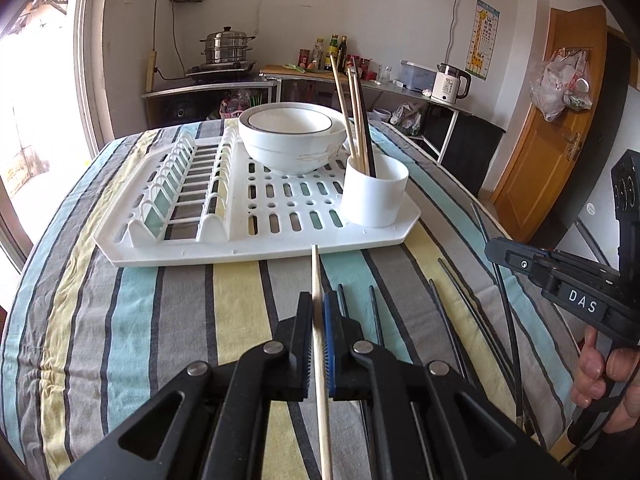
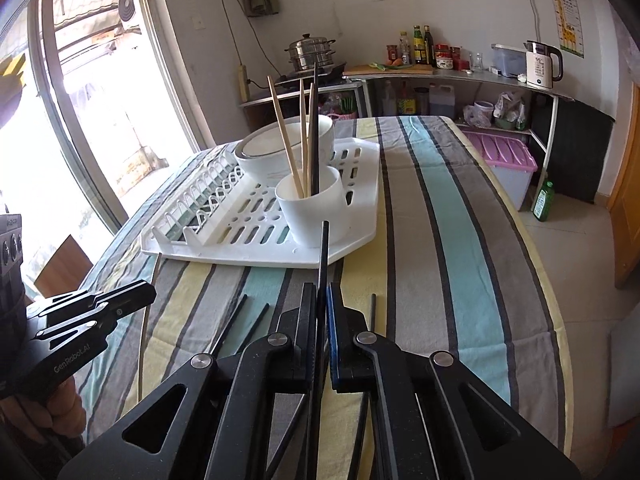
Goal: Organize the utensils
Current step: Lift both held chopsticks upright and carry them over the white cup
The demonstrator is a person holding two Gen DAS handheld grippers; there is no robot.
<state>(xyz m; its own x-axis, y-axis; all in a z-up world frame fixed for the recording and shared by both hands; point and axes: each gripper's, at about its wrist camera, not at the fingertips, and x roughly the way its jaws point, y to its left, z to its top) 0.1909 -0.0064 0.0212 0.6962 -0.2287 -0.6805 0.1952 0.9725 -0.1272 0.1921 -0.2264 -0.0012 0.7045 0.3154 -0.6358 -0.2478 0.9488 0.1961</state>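
Note:
My left gripper (image 1: 319, 300) is shut on a wooden chopstick (image 1: 316, 276) that points toward the white dish rack (image 1: 256, 248). My right gripper (image 2: 321, 294) is shut on a black chopstick (image 2: 324, 252) that points at the white utensil cup (image 2: 312, 204). The cup (image 1: 374, 192) stands on the rack's near right corner and holds three wooden chopsticks (image 1: 352, 116) and a black one. Several black chopsticks (image 1: 452, 304) lie on the striped tablecloth right of my left gripper; some also lie beside my right gripper (image 2: 236, 320). The right gripper also shows at the right edge of the left wrist view (image 1: 496, 250).
Stacked white bowls (image 1: 292, 136) sit at the back of the rack, with a plate rack section (image 1: 184, 184) on its left. A counter with a steamer pot (image 1: 226, 46), bottles and a kettle (image 1: 450, 82) stands behind the table. A purple-lidded bin (image 2: 504, 164) sits on the floor to the right.

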